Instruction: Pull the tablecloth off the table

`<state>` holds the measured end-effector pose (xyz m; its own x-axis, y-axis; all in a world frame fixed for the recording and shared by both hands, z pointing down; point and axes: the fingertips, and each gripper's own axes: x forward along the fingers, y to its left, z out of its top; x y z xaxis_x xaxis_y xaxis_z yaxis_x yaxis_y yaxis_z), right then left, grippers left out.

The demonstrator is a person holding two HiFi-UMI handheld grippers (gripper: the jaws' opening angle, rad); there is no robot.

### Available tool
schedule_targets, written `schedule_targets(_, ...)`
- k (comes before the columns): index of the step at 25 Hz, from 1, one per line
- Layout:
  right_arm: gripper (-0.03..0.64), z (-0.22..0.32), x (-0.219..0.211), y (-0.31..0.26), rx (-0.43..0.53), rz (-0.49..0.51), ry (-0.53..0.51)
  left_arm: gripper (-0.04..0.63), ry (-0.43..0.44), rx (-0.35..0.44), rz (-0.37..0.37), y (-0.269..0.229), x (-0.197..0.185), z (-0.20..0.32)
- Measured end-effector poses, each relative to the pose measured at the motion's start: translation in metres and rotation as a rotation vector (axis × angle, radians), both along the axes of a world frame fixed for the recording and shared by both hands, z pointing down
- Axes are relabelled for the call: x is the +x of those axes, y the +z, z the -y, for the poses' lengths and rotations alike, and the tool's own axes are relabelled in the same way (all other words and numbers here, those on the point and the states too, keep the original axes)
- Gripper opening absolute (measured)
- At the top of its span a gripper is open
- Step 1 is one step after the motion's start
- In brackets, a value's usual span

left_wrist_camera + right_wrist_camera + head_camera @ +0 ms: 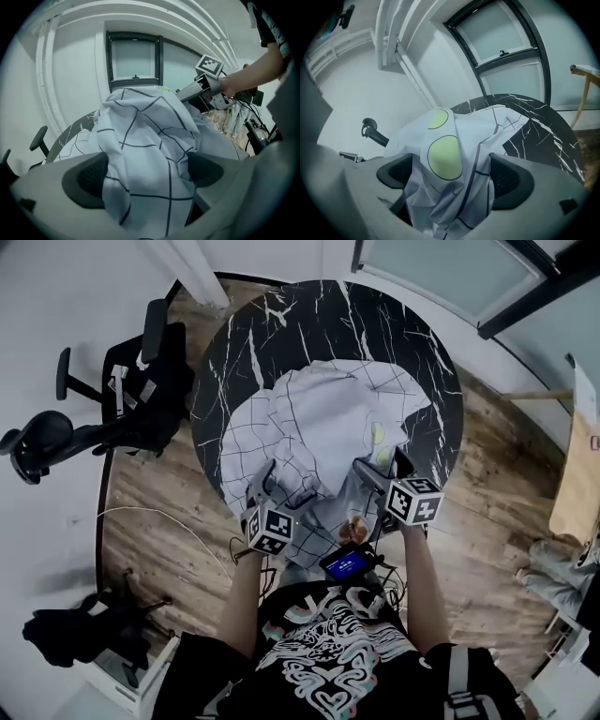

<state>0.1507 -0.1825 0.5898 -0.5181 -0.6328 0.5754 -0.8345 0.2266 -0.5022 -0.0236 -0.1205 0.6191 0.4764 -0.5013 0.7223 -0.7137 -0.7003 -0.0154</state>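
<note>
A white tablecloth [319, 418] with thin dark grid lines and pale green dots lies bunched on the near half of the round black marble table [328, 324]. My left gripper [265, 482] is at the cloth's near left edge. In the left gripper view its jaws [145, 173] stand wide, with a thick fold of cloth [140, 126] filling the gap. My right gripper [375, 465] is at the cloth's near right edge. Its jaws [452, 176] are also wide, and cloth with a green dot [445, 157] hangs loosely between them.
Black office chairs [131, 399] stand left of the table on the wood floor. A small device with a blue screen [347, 563] and cables hang at the person's chest. A wooden piece of furniture [574, 474] is at the far right. Windows line the wall beyond the table.
</note>
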Motion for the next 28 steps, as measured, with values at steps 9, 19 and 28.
schedule_targets(9, 0.497, 0.009, -0.009, 0.024, -0.044, -0.022, -0.061, 0.529, -0.007, -0.067, 0.013, 0.021, 0.006, 0.011)
schedule_targets(19, 0.479, 0.013, -0.013, 0.046, -0.051, -0.084, -0.057, 0.529, -0.015, -0.105, 0.015, 0.041, 0.012, 0.013)
schedule_targets(28, 0.476, 0.014, -0.018, 0.055, -0.068, -0.11, -0.074, 0.532, 0.029, -0.132, -0.008, 0.053, 0.01, 0.013)
